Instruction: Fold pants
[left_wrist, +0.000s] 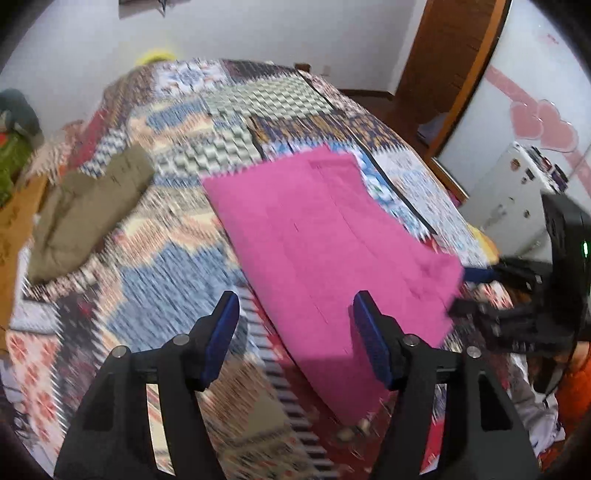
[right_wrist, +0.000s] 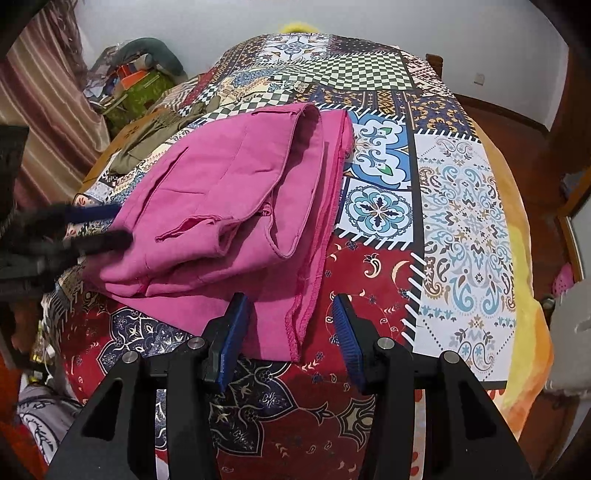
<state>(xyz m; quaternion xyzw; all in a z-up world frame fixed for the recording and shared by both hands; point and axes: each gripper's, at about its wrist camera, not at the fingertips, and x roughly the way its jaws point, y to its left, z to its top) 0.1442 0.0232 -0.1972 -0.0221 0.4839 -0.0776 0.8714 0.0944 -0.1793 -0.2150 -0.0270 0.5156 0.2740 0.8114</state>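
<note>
Folded pink pants (right_wrist: 229, 192) lie on a patchwork bedspread (right_wrist: 461, 206); the left wrist view shows them as a flat pink slab (left_wrist: 325, 236). My right gripper (right_wrist: 291, 306) is open, and the pants' near hemmed corner lies between its blue pads without being pressed. My left gripper (left_wrist: 295, 306) is open over the pants' near edge, its right pad above pink cloth and its left pad above the bedspread. Each gripper shows blurred in the other's view: the left gripper (right_wrist: 107, 225) at the pants' left side, the right gripper (left_wrist: 469, 290) at their right corner.
Olive-green pants (left_wrist: 88, 214) lie crumpled on the bed's far left. A pile of clutter (right_wrist: 136, 85) and a striped curtain (right_wrist: 48, 96) stand beyond the bed. A white appliance (left_wrist: 509, 199) and a wooden door frame (left_wrist: 443, 74) are on the right.
</note>
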